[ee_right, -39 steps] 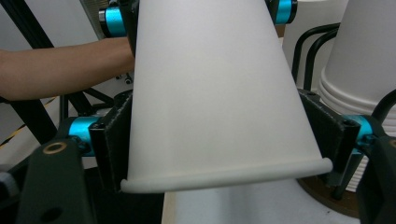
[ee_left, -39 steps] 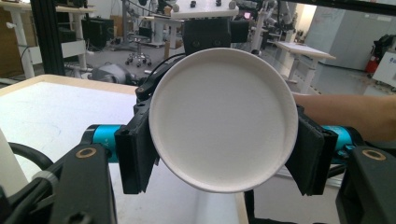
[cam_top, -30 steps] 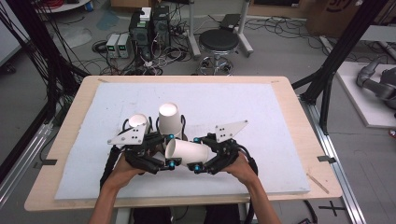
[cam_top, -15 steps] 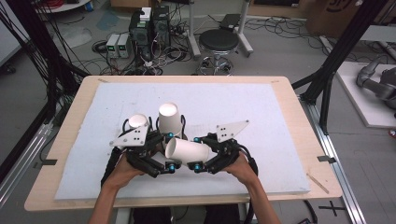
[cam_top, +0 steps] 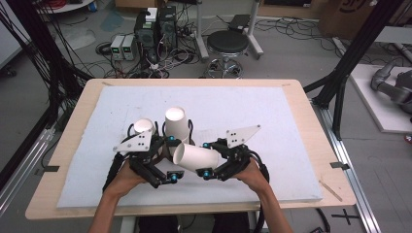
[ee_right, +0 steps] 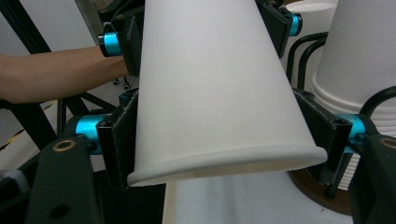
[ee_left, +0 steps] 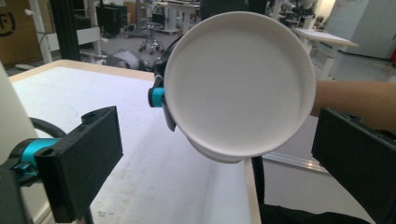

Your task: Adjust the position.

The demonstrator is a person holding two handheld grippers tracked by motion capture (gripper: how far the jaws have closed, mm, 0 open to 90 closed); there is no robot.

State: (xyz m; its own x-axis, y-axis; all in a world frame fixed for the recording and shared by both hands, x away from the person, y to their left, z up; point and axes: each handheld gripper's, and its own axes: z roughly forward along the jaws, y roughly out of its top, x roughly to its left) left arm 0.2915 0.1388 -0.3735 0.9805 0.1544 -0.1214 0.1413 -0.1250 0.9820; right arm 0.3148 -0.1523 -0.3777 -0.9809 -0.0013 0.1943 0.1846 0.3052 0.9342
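White padded surface (cam_top: 291,116), cluttered lab floor beyond.
Right hand-held gripper (cam_top: 210,165) pinches a sideways paper cup (cam_top: 194,158); left hand-held gripper (cam_top: 167,162), at nine o'clock, has just spread, clear of it.

A lab — black frame struts (cam_top: 357,53), power supplies (cam_top: 122,47), tangled floor cables (cam_top: 160,63).

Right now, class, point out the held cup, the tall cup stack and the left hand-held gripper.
held cup (cam_top: 197,158), high view, side wall.
cup stack (cam_top: 176,124), high view, top cup's wall.
left hand-held gripper (ee_left: 215,175), left gripper view, between its fingertips.
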